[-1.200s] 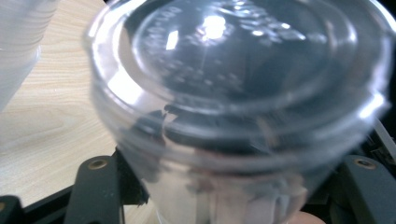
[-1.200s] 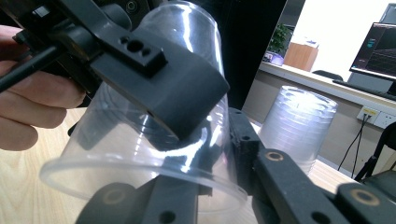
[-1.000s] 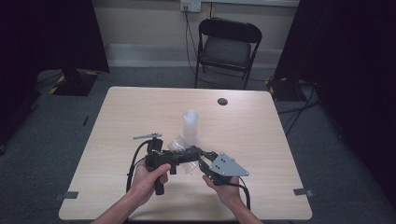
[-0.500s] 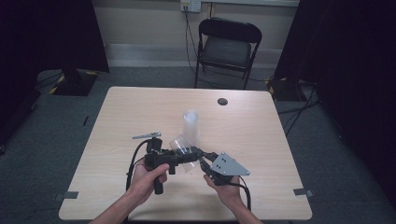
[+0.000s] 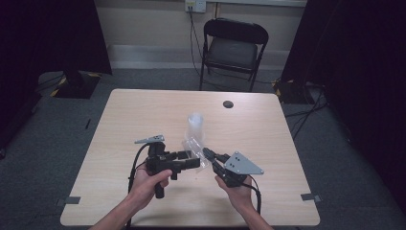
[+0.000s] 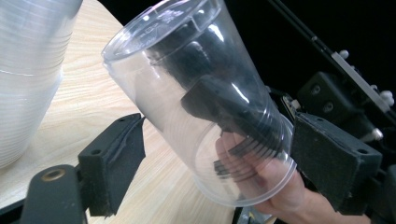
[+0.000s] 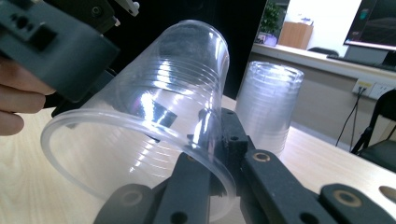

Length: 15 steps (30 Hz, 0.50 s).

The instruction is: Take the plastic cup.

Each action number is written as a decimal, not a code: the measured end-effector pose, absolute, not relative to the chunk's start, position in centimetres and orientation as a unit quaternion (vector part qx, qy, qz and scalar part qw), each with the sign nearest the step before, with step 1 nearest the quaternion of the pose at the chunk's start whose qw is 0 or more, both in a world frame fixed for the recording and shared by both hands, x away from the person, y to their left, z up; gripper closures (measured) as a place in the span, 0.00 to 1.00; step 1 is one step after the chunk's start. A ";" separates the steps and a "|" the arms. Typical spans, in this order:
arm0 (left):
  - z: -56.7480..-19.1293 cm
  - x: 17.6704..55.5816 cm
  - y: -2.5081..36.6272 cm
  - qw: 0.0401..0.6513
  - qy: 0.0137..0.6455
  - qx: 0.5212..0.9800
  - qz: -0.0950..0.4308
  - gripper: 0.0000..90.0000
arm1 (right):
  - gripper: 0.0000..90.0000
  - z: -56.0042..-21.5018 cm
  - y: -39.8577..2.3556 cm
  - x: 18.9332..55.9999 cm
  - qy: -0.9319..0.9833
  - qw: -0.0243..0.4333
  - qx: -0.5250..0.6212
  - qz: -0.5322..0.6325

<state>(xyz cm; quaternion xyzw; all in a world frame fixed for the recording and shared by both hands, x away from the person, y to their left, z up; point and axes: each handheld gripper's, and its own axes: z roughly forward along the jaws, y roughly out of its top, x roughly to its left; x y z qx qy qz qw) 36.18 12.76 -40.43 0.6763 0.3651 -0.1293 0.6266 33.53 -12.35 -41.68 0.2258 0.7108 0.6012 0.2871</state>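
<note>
A: What do the grippers look like?
B: The left gripper [image 5: 191, 160] and right gripper [image 5: 208, 154] are matte black, each with 2 blocky fingers [image 6: 112, 163], brass-ringed screw holes, a grey 3-cornered plate and a black cable.
A: Sleeves?
B: Bare forearms.

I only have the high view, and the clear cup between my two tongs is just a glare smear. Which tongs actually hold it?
Observer: The right tongs. The right gripper view shows them pinching the clear cup at its rim, one jaw inside the wall and one outside.
Operator: And the left tongs?
Observer: They are open, and their jaws have just been opening. The cup lies between them, and the left gripper view shows a gap between its left-hand pad and the cup.
Operator: Is the cup upright?
Observer: No, it is tilted. Its rim is at the right tongs and its base points up and away from them.
</note>
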 end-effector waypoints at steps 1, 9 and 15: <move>-40.4 36.2 12.8 0.626 0.364 0.678 -0.126 0.19 | 1.00 -41.7 -12.5 33.6 0.711 0.281 0.233 0.601; -40.4 36.1 13.2 0.612 0.351 0.704 -0.074 0.18 | 1.00 -41.4 -13.4 34.0 0.716 0.261 0.255 0.595; -40.4 35.9 13.3 0.602 0.335 0.723 -0.038 0.18 | 1.00 -41.1 -13.9 34.1 0.722 0.236 0.267 0.594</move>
